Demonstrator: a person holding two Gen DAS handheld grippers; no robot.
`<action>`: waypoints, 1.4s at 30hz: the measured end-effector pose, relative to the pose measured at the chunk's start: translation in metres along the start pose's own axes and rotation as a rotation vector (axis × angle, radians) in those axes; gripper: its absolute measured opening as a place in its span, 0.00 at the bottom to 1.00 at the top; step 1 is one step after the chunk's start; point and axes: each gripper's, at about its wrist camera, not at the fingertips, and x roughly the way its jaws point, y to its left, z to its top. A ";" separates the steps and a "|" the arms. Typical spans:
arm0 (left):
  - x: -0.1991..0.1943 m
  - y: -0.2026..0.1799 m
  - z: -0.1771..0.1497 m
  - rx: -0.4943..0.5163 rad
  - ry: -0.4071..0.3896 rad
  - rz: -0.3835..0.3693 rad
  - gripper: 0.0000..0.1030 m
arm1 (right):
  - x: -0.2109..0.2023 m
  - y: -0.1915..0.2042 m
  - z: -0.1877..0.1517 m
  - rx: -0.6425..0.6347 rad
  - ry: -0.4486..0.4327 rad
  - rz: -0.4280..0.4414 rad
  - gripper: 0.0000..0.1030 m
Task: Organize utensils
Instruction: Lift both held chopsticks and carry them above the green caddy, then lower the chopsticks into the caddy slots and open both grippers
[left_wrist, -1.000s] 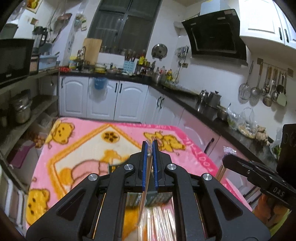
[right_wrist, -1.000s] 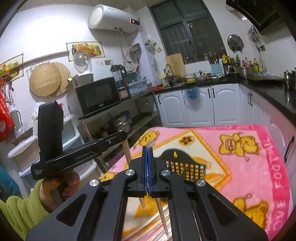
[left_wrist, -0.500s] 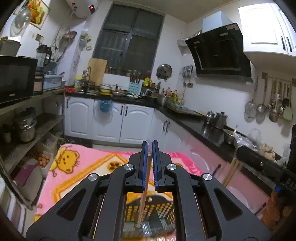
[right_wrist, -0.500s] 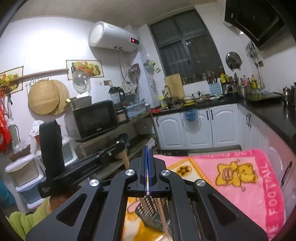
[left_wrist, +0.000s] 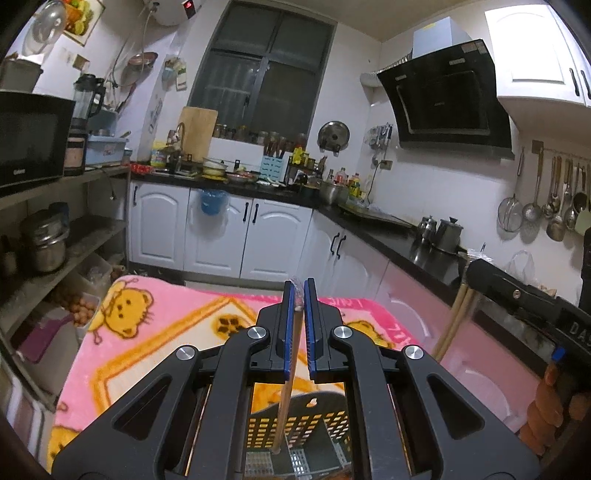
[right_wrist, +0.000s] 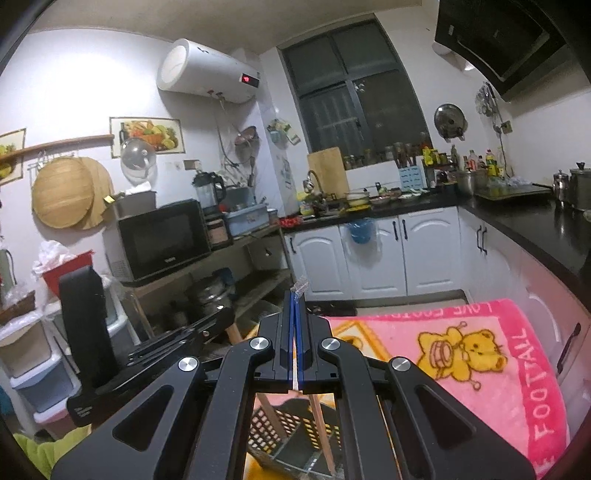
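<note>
**Both grippers clamped on chopsticks, hanging over the black basket**

Pink blanket (left_wrist: 155, 343) covers the table; its far edge faces white cabinets (left_wrist: 218, 236), right edge runs along the counter side. Open blanket left of and beyond the basket.

Left gripper (left_wrist: 299, 295): level, high over the table, jaws pinched on a wooden chopstick (left_wrist: 284, 402) that hangs down, lower tip inside the basket (left_wrist: 314, 424).

Right gripper (right_wrist: 296, 299): same height and pose, jaws together on a second chopstick (right_wrist: 321, 428), lower end in the basket (right_wrist: 280, 435). The two grippers sit side by side, close.
</note>
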 end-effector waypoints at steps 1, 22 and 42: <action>0.002 0.001 -0.004 0.000 0.003 0.001 0.03 | 0.003 -0.003 -0.004 0.004 0.005 -0.008 0.01; 0.022 0.022 -0.050 -0.012 0.081 0.027 0.03 | 0.037 -0.020 -0.053 0.055 0.111 -0.059 0.02; 0.005 0.024 -0.059 -0.014 0.105 0.059 0.39 | 0.012 -0.028 -0.075 0.063 0.152 -0.136 0.40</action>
